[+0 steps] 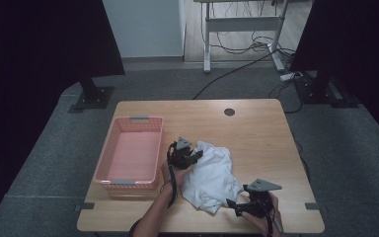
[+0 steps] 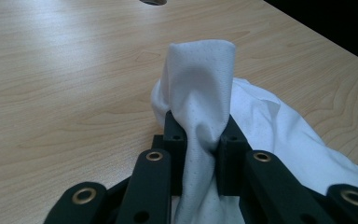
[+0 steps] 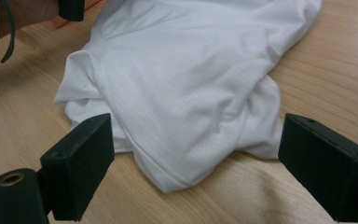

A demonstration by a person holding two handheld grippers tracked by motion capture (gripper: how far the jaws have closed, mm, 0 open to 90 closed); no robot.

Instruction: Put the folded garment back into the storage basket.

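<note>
A crumpled white cloth (image 1: 211,176) lies on the wooden table (image 1: 256,133), right of a pink basket (image 1: 130,153). My left gripper (image 1: 192,154) is at the cloth's upper left corner, shut on a pinched fold of the cloth (image 2: 200,93) that stands up between its jaws. My right gripper (image 1: 234,203) sits at the cloth's lower right edge, near the table's front. In the right gripper view its jaws stand wide open on either side of the cloth's near corner (image 3: 186,93), and the gripper (image 3: 193,163) holds nothing.
The pink basket is empty and stands at the table's left side. A round cable hole (image 1: 229,112) is at the table's far edge. Black screens, stands and floor cables lie beyond the table.
</note>
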